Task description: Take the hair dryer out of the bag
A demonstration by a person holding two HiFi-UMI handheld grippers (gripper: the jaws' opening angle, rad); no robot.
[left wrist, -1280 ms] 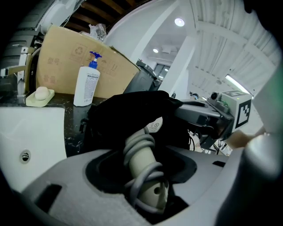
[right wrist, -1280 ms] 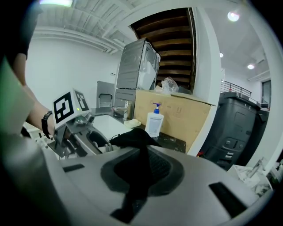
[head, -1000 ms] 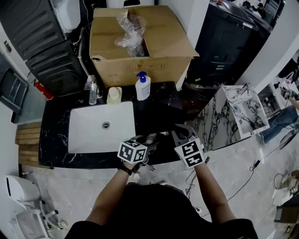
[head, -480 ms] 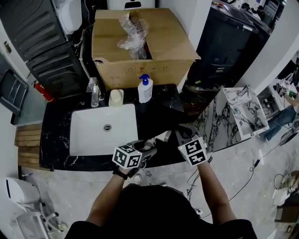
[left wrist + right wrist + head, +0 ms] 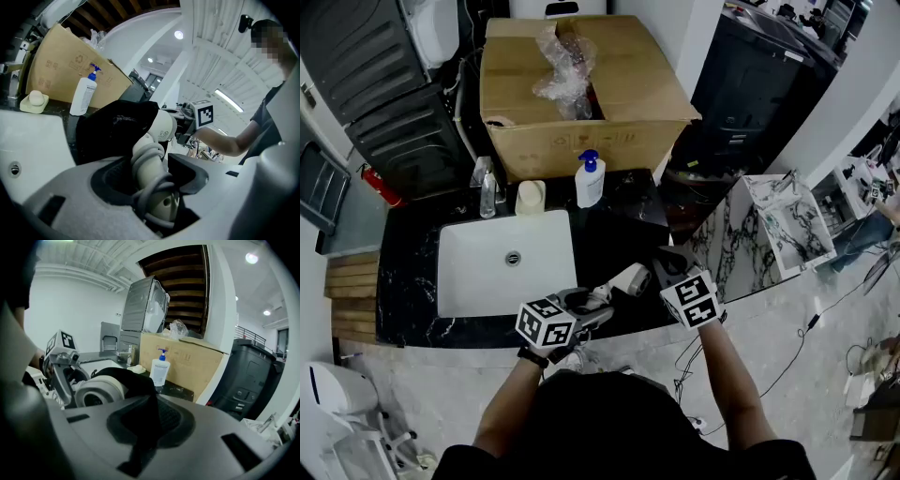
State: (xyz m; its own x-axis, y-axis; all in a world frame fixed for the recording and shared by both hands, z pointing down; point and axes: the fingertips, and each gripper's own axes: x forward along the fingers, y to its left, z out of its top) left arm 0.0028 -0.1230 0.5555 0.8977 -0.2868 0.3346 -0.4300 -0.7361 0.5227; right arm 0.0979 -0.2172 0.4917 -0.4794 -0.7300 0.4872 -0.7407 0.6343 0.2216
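Two grippers are being worked close together at the front edge of the black counter (image 5: 609, 220) in the head view: the left gripper (image 5: 586, 302) is being held at about five o'clock from the white sink (image 5: 457, 281), the right gripper (image 5: 666, 267) is being held at its three o'clock, and the pale hair dryer (image 5: 627, 278) is being spanned between them. In the left gripper view, the jaws are being clamped on the hair dryer's handle, over the cord (image 5: 146, 152) coiled round it, while its head is being half covered at twelve o'clock by the black bag (image 5: 115, 131). In the right gripper view, the jaws are being pinched tight on a fold of the bag, and the dryer's barrel is being shown at ten o'clock, poking from the bag's mouth. The dryer is being judged rigid, fairly weighty and smooth-shelled, so likely slippery; the cord-wrapped handle is being judged the surest hold. The bag is being judged limp and clinging, best pinned at its edge.
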